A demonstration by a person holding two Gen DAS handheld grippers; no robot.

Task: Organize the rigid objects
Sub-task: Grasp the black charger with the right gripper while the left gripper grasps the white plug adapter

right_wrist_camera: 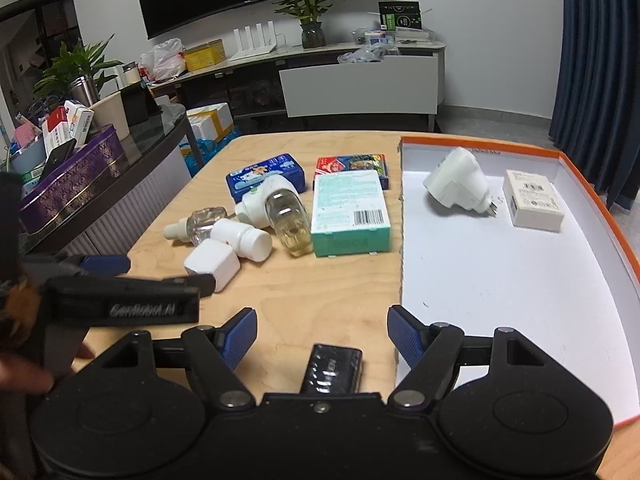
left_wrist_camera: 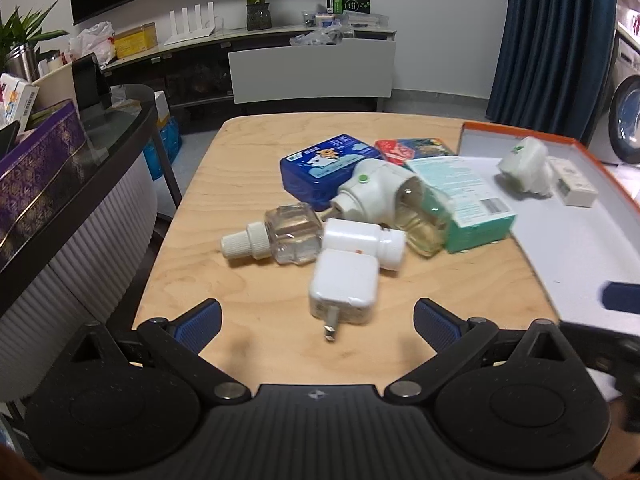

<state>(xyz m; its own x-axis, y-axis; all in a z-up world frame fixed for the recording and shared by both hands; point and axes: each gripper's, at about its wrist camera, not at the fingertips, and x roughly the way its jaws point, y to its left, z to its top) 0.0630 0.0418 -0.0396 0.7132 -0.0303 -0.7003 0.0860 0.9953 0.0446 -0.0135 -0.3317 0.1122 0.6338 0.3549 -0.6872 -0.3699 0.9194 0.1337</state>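
Stock on pale plywood table (left_wrist_camera: 256,152): white square plug-in charger (left_wrist_camera: 344,286) with metal prongs toward the camera, nearest the left gripper (left_wrist_camera: 317,318), whose blue-padded fingers (left_wrist_camera: 199,322) are spread wide and empty, one on either side of it but apart from it. Touching the charger behind: white capped plastic bottle (left_wrist_camera: 362,242), clear glass refill bottle with white cap (left_wrist_camera: 276,236), white plug-in vaporiser with amber bottle (left_wrist_camera: 390,200), teal cardboard box (left_wrist_camera: 464,196), blue tin (left_wrist_camera: 324,166), red printed box (left_wrist_camera: 412,146). Orange-rimmed white tray (right_wrist_camera: 500,280) at the table's right edge already holds a white rounded plug adapter (right_wrist_camera: 458,186) and a white rectangular box (right_wrist_camera: 534,202), most of its floor bare. Right gripper (right_wrist_camera: 322,336): fingers spread, empty, above a small black device (right_wrist_camera: 332,368) near the table's front edge. Step judged: approach to grasp the charger. Next move calls for closing on its flat sides without nudging the bottle behind, then lifting over the tray's low rim.
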